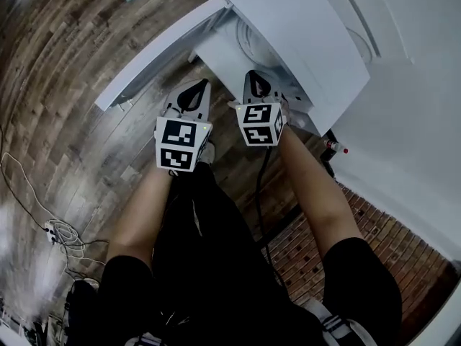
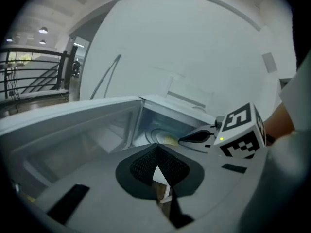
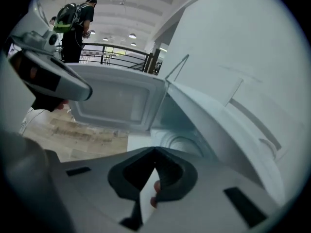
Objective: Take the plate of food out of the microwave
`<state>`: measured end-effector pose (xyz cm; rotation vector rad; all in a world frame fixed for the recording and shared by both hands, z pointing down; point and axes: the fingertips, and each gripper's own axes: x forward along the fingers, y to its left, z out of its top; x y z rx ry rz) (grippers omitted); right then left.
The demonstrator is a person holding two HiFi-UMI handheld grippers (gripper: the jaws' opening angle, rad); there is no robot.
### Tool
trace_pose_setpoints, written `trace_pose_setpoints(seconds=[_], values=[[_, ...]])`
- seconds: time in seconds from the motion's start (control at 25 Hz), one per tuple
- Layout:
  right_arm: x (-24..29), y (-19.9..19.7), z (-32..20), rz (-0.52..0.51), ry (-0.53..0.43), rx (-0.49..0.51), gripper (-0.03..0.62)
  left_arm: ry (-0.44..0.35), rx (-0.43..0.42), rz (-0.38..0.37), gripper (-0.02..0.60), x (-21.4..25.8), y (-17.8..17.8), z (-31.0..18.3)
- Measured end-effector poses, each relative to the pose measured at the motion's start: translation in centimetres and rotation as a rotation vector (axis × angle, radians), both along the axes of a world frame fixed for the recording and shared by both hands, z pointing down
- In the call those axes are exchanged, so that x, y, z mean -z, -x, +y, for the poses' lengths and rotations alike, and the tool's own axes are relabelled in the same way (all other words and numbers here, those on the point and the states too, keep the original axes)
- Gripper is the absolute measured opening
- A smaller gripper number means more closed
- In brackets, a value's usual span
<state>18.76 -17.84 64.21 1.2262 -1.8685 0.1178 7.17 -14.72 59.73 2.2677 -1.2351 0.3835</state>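
Note:
A white microwave (image 1: 310, 42) stands with its door (image 1: 162, 52) swung open to the left. Inside, a round plate (image 2: 163, 139) with something yellow on it lies on the cavity floor; in the right gripper view only a round rim (image 3: 182, 143) shows. My left gripper (image 1: 202, 85) and right gripper (image 1: 252, 78) hang side by side just in front of the opening, both pointing down into it. The jaws of the left gripper (image 2: 156, 149) meet at the tips with nothing between them. The right gripper (image 3: 155, 150) is shut and empty too. Neither touches the plate.
The open door (image 3: 116, 101) stands left of both grippers. White walls lie behind and right of the microwave. Cables (image 1: 57, 229) trail over the wooden floor at the left. A red-capped bottle (image 1: 335, 148) stands by the brick-patterned strip (image 1: 324, 251). A person with a backpack (image 3: 75, 23) stands far off by a railing.

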Motion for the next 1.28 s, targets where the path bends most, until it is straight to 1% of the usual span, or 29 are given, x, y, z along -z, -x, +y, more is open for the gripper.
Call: trace_pose_setpoints(seconds=[0.08, 0.24, 0.28, 0.32, 0.36, 0.44, 0.56, 0.68, 0.88, 1.08, 1.2, 1.28], values=[[-2.7, -0.7, -0.6, 0.024, 0.052, 0.020, 0.006, 0.008, -0.019, 0.000, -0.005, -1.8, -0.5, 0.1], [-6.2, -2.5, -1.3, 0.131, 0.078, 0.074, 0.006, 0.039, -0.038, 0.031, -0.005, -4.1, -1.5, 1.0], [-6.9, -2.8, -1.3, 0.140, 0.098, 0.086, 0.026, 0.047, -0.043, 0.032, -0.005, -4.5, -1.7, 1.4], [-7.6, -2.9, -1.4, 0.141, 0.124, 0.093, 0.131, 0.055, -0.046, 0.032, -0.005, -5.0, -1.7, 1.8], [-8.2, -3.1, -1.5, 0.142, 0.147, 0.093, 0.158, 0.064, -0.048, 0.032, -0.005, -5.6, -1.8, 2.1], [-8.9, -3.3, -2.1, 0.159, 0.160, 0.085, 0.171, 0.083, -0.046, 0.032, -0.005, -6.6, -1.6, 2.7], [-10.0, -3.3, -3.2, 0.205, 0.167, 0.072, 0.218, 0.110, -0.034, 0.040, -0.005, -7.8, -1.2, 3.2], [-11.3, -3.5, -3.8, 0.245, 0.200, 0.057, 0.262, 0.125, -0.024, 0.049, -0.005, -8.3, -0.7, 3.3], [-12.6, -4.5, -4.9, 0.289, 0.234, 0.031, 0.284, 0.133, -0.027, 0.050, -0.005, -8.9, 0.3, 3.4], [-13.7, -5.1, -5.4, 0.275, 0.289, -0.007, 0.293, 0.159, -0.009, 0.056, -0.005, -9.8, 1.4, 3.8], [-13.7, -4.9, -5.5, 0.262, 0.283, -0.017, 0.293, 0.168, -0.007, 0.061, -0.005, -10.2, 1.6, 4.1], [-13.5, -4.2, -5.0, 0.284, 0.273, 0.015, 0.291, 0.170, -0.010, 0.061, -0.005, -10.5, 1.7, 4.2]])
